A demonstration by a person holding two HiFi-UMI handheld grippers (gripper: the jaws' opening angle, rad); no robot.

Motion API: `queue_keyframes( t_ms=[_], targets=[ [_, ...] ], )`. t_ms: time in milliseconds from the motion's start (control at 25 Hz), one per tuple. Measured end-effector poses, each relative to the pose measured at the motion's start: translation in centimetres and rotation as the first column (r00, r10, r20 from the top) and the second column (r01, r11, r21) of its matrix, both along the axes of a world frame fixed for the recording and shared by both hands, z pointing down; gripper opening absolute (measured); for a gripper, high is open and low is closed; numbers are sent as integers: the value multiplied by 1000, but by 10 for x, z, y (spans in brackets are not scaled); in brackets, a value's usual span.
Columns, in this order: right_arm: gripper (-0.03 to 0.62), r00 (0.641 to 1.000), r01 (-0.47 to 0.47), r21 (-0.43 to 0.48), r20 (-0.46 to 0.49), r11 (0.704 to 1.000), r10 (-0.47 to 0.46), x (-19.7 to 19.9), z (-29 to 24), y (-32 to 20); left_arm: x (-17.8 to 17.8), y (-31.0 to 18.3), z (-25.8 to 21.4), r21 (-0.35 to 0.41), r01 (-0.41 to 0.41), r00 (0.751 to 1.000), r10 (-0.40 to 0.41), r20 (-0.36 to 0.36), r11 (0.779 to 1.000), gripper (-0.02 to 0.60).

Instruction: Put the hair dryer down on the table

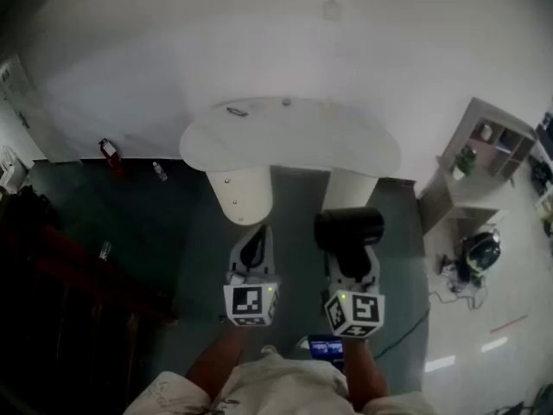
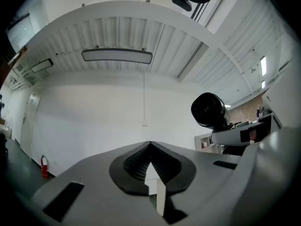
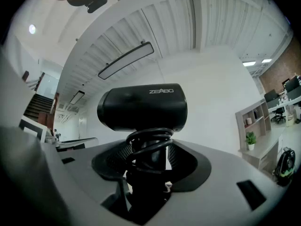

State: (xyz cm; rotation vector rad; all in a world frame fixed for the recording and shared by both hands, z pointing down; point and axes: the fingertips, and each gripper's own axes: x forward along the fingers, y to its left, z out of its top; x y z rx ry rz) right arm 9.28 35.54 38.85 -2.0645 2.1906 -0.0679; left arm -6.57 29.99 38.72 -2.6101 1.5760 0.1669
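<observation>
The black hair dryer point(image 1: 348, 228) stands in my right gripper point(image 1: 349, 247), which is shut on its handle, with the cord wound round that handle. In the right gripper view the dryer's barrel point(image 3: 143, 107) lies crosswise above my right gripper point(image 3: 148, 163). Held at about the same height to its left, my left gripper point(image 1: 252, 249) is shut with nothing in it, its tips meeting point(image 2: 150, 147). From the left gripper view the hair dryer point(image 2: 209, 109) shows at the right. The white oval table point(image 1: 294, 141) lies ahead of both grippers.
The table rests on two thick white legs point(image 1: 243, 194). A small dark object point(image 1: 236, 111) lies near its far left edge. A grey shelf unit point(image 1: 484, 150) and a bag point(image 1: 479, 251) with cables are at the right. Dark furniture point(image 1: 60, 266) and a red extinguisher point(image 1: 108, 151) are at the left.
</observation>
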Motion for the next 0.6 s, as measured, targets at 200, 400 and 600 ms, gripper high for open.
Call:
queue_keyframes(
  t_ms=[200,400,600],
  targets=[
    [249,999,-29,8,-11,1000,30,-17,-7,15,-14,16,-7,-2,-4,1000,4,-25,1000,-5],
    [249,1000,-18,1,-8,1000,18,-23,-7,14,-20,20,-11,11,-4,999,4,-35,1000,-5],
    [249,1000,10,-6,-20,1000,-10,-23,-6,6,-15,14,-6,-2,7,999,-7,-42,1000,-5]
  ],
)
